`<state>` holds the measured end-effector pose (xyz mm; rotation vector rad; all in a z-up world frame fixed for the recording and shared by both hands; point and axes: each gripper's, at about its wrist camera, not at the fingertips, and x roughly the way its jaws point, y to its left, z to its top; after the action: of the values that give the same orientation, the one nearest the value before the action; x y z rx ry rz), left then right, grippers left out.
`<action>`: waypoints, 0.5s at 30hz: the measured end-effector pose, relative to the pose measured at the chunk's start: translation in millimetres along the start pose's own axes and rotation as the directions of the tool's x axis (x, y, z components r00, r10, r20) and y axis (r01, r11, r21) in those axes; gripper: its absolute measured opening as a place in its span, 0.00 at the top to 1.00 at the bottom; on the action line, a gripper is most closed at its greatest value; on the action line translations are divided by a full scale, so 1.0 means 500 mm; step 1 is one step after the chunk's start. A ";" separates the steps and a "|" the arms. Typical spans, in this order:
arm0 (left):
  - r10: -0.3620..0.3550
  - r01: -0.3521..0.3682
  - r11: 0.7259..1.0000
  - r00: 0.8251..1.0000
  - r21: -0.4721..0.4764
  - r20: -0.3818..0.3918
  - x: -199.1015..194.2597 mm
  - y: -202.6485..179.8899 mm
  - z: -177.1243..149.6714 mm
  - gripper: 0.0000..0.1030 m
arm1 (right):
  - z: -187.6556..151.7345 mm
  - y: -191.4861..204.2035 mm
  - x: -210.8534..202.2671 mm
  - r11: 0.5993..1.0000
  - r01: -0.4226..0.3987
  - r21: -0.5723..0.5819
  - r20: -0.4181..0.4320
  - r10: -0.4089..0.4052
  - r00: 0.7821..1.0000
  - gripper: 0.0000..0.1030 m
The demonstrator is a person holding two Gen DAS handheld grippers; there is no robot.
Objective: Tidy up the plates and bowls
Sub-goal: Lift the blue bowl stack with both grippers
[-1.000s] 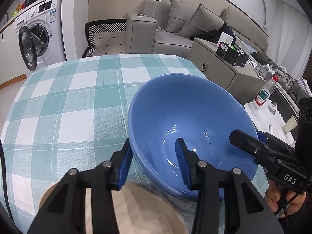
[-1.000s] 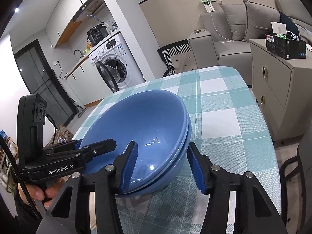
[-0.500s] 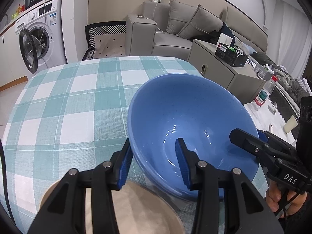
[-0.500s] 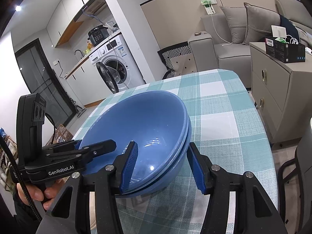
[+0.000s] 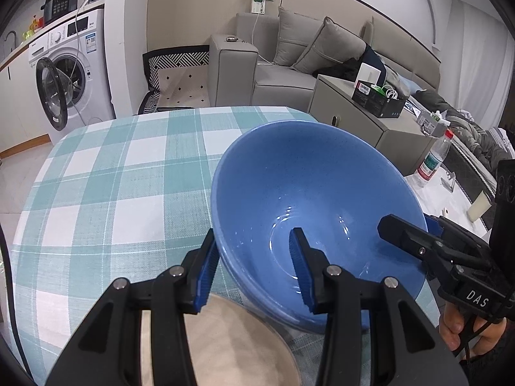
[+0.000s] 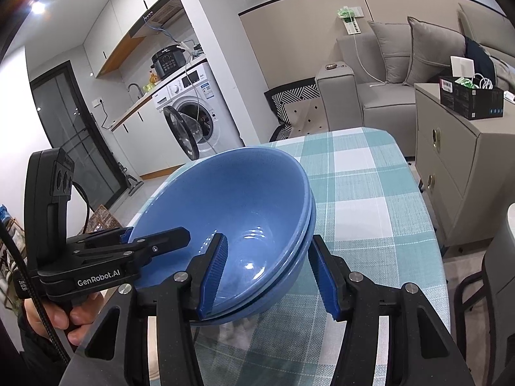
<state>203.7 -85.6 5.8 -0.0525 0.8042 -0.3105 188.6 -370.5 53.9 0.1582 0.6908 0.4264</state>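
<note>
Blue stacked bowls (image 5: 309,199) hang tilted above the checked tablecloth (image 5: 112,173), unchanged over the last second. At left, the left gripper (image 5: 254,270) straddles the near rim, apparently clamped; a beige plate (image 5: 225,347) lies below. At right, the right gripper (image 6: 267,276) pinches the opposite rim. Judgement: both grips hold steady, set-down still pending.

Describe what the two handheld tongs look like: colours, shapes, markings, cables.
Both are black plastic. The left tongs and right tongs each have two angular fingers with silver rivets and ribbed blue pads. One side reads "GenRobot.AI", the other "DAS". A black cable runs past the left hand, whose sleeve looks dark.
</note>
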 end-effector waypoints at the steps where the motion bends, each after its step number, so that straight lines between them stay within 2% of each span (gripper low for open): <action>1: 0.001 -0.001 1.000 1.000 0.001 0.002 -0.003 0.000 0.001 0.58 | 0.000 0.002 -0.003 1.000 -0.001 -0.001 0.002 0.001 1.000 0.48; 15: 0.016 -0.016 1.000 0.999 0.007 0.035 -0.056 -0.003 0.004 0.58 | 0.013 0.034 -0.039 1.000 -0.011 -0.013 0.017 0.012 1.000 0.48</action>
<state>186.9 -78.8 27.1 -0.0445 0.7682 -0.2964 174.0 -363.5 74.9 0.1534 0.6700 0.4399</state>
